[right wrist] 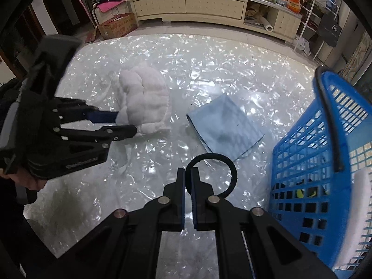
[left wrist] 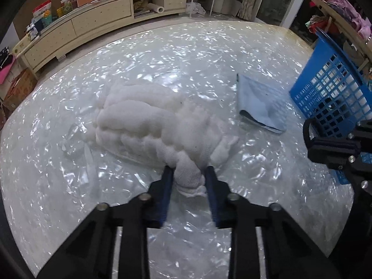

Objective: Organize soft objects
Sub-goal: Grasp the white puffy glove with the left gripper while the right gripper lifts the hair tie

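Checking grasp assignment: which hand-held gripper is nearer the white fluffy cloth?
Left. The left hand-held gripper is pinching the near edge of the white fluffy cloth. The right hand-held gripper holds a black ring beside the blue basket, apart from it.

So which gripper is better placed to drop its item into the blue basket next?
The right gripper. It is shut on the black hair tie with the blue basket directly beside it. The left gripper pinches the white fluffy cloth, farther away on the table.

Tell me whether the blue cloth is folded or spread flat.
Folded. The blue cloth lies on the table doubled over, with layered edges and an open pocket along its near-left side.
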Available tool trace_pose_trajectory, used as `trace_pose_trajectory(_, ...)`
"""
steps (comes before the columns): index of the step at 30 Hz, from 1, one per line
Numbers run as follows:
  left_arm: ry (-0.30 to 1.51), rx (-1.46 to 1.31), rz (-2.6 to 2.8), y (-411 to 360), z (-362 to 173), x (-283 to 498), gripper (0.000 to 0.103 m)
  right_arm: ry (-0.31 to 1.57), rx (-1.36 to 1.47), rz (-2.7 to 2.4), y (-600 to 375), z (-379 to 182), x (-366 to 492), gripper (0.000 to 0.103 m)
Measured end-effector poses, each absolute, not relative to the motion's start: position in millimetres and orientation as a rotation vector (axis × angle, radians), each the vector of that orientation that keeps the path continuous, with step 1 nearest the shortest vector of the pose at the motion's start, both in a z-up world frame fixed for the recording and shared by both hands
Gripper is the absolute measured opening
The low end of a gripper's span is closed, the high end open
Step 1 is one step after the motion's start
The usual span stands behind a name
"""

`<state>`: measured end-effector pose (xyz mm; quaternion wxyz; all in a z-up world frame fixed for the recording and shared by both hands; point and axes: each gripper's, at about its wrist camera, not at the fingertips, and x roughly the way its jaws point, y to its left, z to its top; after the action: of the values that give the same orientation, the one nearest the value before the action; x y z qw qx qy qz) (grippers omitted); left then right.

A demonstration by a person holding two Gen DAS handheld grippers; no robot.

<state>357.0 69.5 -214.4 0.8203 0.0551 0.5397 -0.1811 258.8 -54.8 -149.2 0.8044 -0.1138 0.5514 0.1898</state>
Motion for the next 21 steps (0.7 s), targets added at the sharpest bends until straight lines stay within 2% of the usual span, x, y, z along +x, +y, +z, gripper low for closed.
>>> trace_pose_trajectory(6,1.124,0.087,-0.379,67,-191,337,0.014,1.150,-0.246,0.411,-55,-129,249,0.004)
trace_pose_trajectory(21,1.005,0.041,-0.381,61,-101,256,0.014,1.018,-0.250,0.419,-83,-51,200,0.004)
